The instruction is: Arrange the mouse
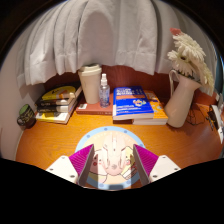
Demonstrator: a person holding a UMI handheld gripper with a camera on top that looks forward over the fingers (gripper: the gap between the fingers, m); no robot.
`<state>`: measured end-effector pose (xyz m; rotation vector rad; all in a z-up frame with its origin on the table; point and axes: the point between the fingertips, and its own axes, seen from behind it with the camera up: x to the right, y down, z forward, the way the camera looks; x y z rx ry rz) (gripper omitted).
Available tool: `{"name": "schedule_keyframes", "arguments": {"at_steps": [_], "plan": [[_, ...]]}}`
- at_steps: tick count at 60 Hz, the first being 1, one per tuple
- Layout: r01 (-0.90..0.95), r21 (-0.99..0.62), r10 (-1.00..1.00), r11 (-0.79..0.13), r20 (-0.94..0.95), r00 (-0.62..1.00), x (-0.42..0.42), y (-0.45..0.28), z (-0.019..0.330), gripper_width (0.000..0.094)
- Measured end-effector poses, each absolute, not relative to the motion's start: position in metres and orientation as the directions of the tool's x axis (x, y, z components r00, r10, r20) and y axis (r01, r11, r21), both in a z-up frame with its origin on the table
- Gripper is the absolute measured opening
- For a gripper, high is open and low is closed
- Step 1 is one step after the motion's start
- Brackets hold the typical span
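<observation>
Mouse [112, 160] clamped between jaws

The mouse [112, 158] is a pale, whitish, rounded one with faint markings on its domed back, held between the pink pads of the claw [112, 160], both fingers pressing on its sides, above the near part of the wooden worktop [60, 140].

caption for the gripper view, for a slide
Gripper jaws shut on a white mouse over a wooden table, with a blue book and vase beyond.
</observation>
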<state>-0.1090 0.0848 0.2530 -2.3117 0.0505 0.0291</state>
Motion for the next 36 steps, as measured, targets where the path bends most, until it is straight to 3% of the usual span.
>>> {"name": "schedule_keyframes", "arguments": {"at_steps": [8, 20, 36], "plan": [[-0.05, -0.767, -0.01, -0.64, -0.057, 0.998, -0.124, 0.04, 0.312, 0.084], [-0.041, -0.811, 0.019, -0.584, -0.064, 0.998, -0.147, -0.038, 0.393, 0.0838], [-0.06, -0.848, 0.039, -0.526, -0.094, 0.995, -0.153, -0.108, 0.457, 0.0843]]}}
